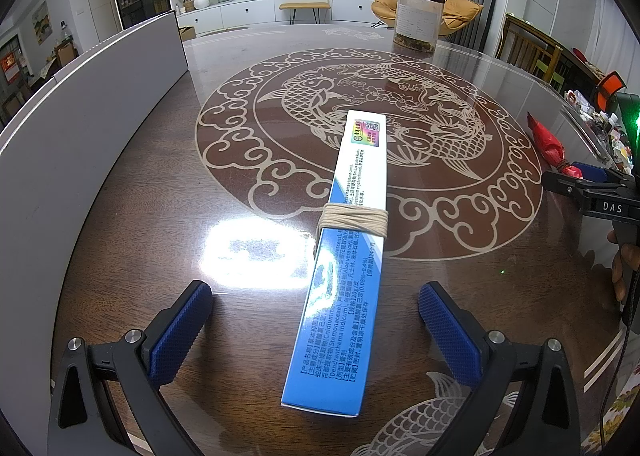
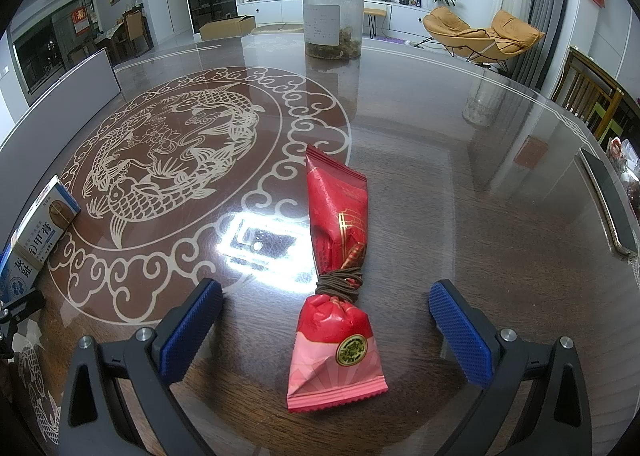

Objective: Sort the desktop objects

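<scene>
Blue box: the long blue box (image 1: pixel 340 252) lies flat on the worktop (image 1: pixel 160 183), lengthwise between our left gripper (image 1: pixel 316 320) pads, beige cord (image 1: pixel 354 219) wound round its middle.
Left jaws: wide open, a clear gap either side of the box, touching nothing; we read this as a line-up for a grip across the box's width.
Red packet: the red packet (image 2: pixel 340 268) lies centred ahead of our right gripper (image 2: pixel 326 332), brown cord (image 2: pixel 339 283) pinching its waist, pink end nearest us.
Right jaws: spread apart too, the packet between them but not held.
Why so placed: each item sits square to its own gripper, so we judge both pickups are being set up at once.
Sorting spot: the grey panel (image 1: pixel 80 127) at far left may be a bin wall, but we cannot tell; its inside is hidden.
Jar: the clear jar (image 2: pixel 333 17) stands upright, well apart at the far side; contents too murky to name.
Cut off: in the right wrist view the box runs off the left edge.
Hard to read: glare on the worktop washes out a patch beside each item.
</scene>
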A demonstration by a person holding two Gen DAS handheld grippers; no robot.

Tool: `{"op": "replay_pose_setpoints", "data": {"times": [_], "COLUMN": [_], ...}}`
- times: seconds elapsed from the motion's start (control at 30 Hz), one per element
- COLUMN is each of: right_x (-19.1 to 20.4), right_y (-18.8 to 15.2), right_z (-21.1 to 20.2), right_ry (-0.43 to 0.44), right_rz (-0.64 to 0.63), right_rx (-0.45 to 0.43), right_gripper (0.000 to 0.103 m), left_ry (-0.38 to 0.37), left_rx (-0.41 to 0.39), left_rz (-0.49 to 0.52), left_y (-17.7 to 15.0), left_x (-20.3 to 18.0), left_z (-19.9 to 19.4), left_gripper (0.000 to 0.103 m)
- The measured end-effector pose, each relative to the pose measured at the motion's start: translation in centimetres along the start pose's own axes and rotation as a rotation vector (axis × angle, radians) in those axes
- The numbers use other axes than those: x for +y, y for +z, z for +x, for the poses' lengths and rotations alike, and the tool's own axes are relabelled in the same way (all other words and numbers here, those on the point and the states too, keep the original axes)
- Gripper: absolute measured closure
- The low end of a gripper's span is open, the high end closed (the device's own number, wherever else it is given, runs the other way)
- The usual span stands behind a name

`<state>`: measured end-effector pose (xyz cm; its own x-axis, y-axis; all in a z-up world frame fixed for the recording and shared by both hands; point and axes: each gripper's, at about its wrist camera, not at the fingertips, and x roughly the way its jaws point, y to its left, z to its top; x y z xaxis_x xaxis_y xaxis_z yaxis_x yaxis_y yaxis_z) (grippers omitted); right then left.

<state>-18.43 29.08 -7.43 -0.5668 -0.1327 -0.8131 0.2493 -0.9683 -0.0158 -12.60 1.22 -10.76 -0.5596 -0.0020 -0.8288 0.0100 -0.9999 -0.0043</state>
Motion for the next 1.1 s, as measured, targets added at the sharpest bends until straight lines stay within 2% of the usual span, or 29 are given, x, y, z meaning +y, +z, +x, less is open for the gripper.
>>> {"op": "replay_pose_setpoints", "data": {"times": [0.7,0.83,0.97,1.1], "right_x": [-0.1,-0.2,0.1,0.5], "right_y": [0.0,1.0,2.2,3.3], "right_z": [0.0,0.1,0.4,1.1], "right_ry": [0.009,0.047,0.085,0.114], "right_rz": [0.003,-0.073,-0.137,-0.134], "right_rx": [-0.003,0.067,0.183,0.278], "right_gripper": [0.000,0.000,0.000,0.003], "left_ry": [-0.001,-0.020,-0.077,-0.116], "left_rx": [0.000,0.031,0.127,0.113], "left_rz": [-0.001,0.033,0.104,0.107], "left_y": [0.0,0.2,1.3,3.3], "left_x": [0.0,0.0,-0.3,-0.5], "left_z": [0.0,0.1,0.5,-0.1], "left_gripper": [0.000,0.000,0.000,0.000]}}
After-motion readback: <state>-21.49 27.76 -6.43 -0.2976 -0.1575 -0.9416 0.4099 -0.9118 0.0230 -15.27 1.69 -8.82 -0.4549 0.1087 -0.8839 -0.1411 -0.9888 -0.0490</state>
